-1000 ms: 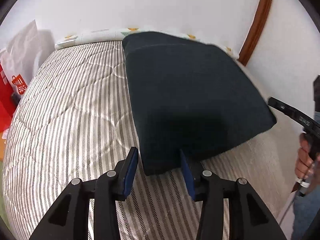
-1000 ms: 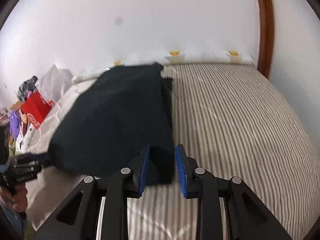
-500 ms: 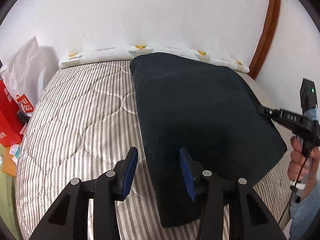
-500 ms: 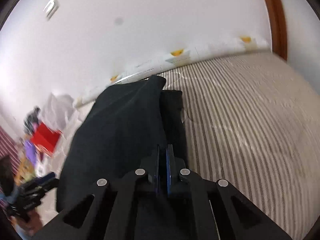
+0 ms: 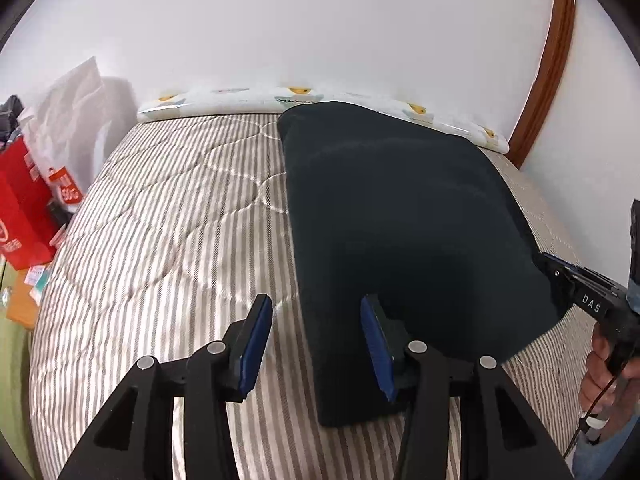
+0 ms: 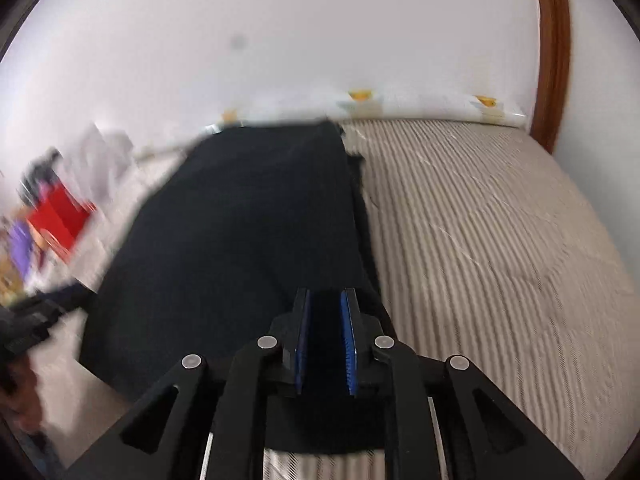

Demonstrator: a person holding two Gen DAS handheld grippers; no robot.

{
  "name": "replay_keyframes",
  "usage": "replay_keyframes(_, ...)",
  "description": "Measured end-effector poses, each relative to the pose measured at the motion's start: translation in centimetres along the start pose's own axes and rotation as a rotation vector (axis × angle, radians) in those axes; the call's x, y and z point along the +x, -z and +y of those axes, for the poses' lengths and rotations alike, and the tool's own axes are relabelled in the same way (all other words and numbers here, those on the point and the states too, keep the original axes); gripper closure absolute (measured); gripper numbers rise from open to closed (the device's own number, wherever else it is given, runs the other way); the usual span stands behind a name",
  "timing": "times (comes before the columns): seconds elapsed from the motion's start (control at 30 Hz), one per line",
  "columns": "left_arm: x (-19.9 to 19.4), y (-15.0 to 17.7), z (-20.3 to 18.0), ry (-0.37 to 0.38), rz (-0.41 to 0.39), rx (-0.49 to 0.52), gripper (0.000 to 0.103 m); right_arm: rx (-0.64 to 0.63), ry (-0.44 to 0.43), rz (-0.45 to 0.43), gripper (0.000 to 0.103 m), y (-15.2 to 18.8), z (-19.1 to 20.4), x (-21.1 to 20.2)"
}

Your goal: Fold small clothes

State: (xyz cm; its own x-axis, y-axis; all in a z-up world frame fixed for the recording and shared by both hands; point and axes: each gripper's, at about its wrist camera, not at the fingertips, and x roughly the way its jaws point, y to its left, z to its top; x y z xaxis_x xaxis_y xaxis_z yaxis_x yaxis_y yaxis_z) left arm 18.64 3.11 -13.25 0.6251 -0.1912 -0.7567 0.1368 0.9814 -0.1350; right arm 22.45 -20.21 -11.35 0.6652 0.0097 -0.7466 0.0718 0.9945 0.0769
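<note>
A dark, folded garment (image 5: 400, 220) lies on the striped mattress (image 5: 180, 220), running from the pillow end toward me. My left gripper (image 5: 315, 302) is open over the garment's near left corner. The cloth's left edge runs between its fingers, and neither pad presses on it. In the right wrist view the garment (image 6: 248, 220) fills the middle. My right gripper (image 6: 325, 294) sits low on its near right edge. Its jaws are opening a little, with dark cloth in the narrow gap. From the left wrist view, the right gripper (image 5: 560, 276) touches the garment's right edge.
A patterned white pillow (image 5: 240, 98) lies along the wall at the head of the bed. Red and white bags (image 5: 48, 184) stand beside the mattress on the left. A brown wooden frame (image 5: 548, 60) rises at the right. The person's hand (image 5: 612, 372) holds the right gripper's handle.
The right gripper shut on the garment's near right edge, then parted its jaws slightly. The raised garment has come down flatter, with its near edge closer to me. The left gripper stays open.
</note>
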Motion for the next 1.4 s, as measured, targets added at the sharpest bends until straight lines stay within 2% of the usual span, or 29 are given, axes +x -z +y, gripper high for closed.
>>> replay_keyframes(0.13,-2.9,1.1,-0.4,-0.024,-0.023,-0.005,0.059,0.025,0.034,-0.001,0.081,1.0,-0.1,-2.8)
replay_keyframes(0.2,-4.5,1.5,-0.7,-0.041,-0.048,-0.004,0.05,0.022,0.057,-0.011,0.073,1.3,0.1,-4.9)
replay_keyframes(0.23,-5.9,1.9,-1.0,-0.051,-0.076,-0.006,0.043,0.014,0.075,-0.019,0.064,1.4,0.4,-5.8)
replay_keyframes(0.27,-6.9,2.1,-1.3,-0.057,-0.093,-0.002,0.04,0.006,0.093,-0.034,0.053,1.7,0.7,-7.1)
replay_keyframes(0.33,-8.9,2.7,-2.0,-0.071,-0.12,0.002,0.038,0.003,0.107,-0.067,0.04,2.2,1.3,-9.7)
replay_keyframes(0.43,-11.6,3.6,-3.0,-0.087,-0.148,0.0,0.036,0.005,0.114,-0.1,0.037,3.3,2.0,-13.3)
replay_keyframes(0.5,-13.2,4.3,-3.5,-0.101,-0.176,0.003,0.028,0.003,0.114,-0.104,0.036,4.1,2.3,-15.4)
replay_keyframes(0.67,-16.4,6.5,-4.8,-0.091,-0.204,0.002,0.024,-0.01,0.137,-0.162,0.011,6.3,2.9,-19.8)
replay_keyframes(0.73,-17.4,7.2,-5.1,-0.094,-0.215,0.004,0.023,-0.012,0.155,-0.166,0.007,7.2,3.0,-21.3)
replay_keyframes(0.87,-19.2,8.6,-5.9,-0.106,-0.241,0.02,0.022,-0.003,0.204,-0.183,0.002,8.9,3.0,-23.6)
replay_keyframes(1.07,-20.3,9.1,-6.8,-0.106,-0.262,0.038,0.022,0.026,0.216,-0.189,0.001,10.8,2.2,-25.3)
replay_keyframes(1.4,-20.8,9.3,-7.1,-0.115,-0.263,0.023,0.022,0.036,0.24,-0.205,0.001,11.4,1.9,-26.4)
